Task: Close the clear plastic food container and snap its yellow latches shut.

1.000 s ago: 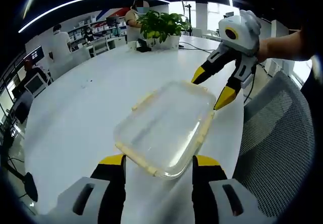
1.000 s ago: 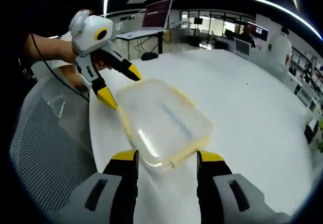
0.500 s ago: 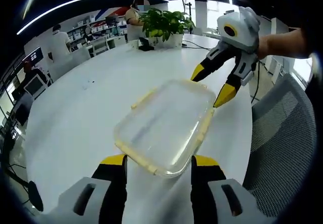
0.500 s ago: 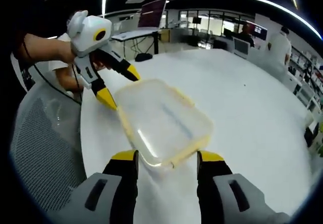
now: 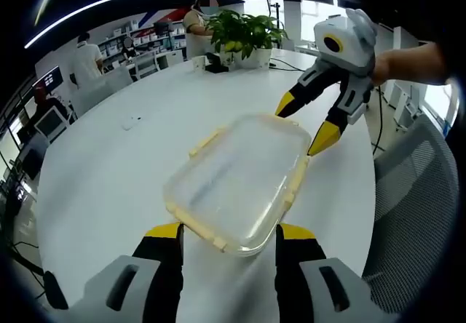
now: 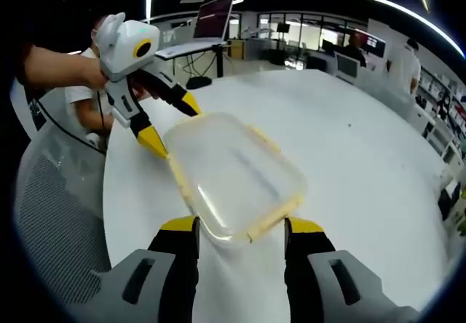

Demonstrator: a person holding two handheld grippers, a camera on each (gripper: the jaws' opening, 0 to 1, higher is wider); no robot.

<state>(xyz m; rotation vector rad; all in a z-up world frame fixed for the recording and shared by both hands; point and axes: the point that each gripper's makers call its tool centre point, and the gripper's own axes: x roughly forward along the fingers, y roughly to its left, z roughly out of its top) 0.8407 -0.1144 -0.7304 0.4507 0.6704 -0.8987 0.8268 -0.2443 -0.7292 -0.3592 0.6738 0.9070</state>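
Note:
A clear plastic food container [image 5: 237, 181] with its lid on lies on the white table [image 5: 109, 170]. Yellow latches [image 5: 295, 181] run along its edges. My left gripper [image 5: 229, 232] is open, its yellow-tipped jaws standing either side of the container's near end. In the left gripper view, my right gripper [image 5: 304, 123] is open at the far end, one jaw on each side of a corner. The right gripper view shows the same container [image 6: 233, 174] from the other end. There my right gripper [image 6: 242, 226] straddles its near end, and the left gripper [image 6: 172, 123] is open at the far corner.
A grey mesh chair [image 5: 415, 199] stands at the table's edge beside the container, also seen as the chair [image 6: 51, 221] in the right gripper view. A potted plant [image 5: 244, 36] sits at the table's far side. People sit at desks in the background.
Both views have shifted slightly, so the chair and background sit a little differently. The container and both open grippers keep the same places relative to each other.

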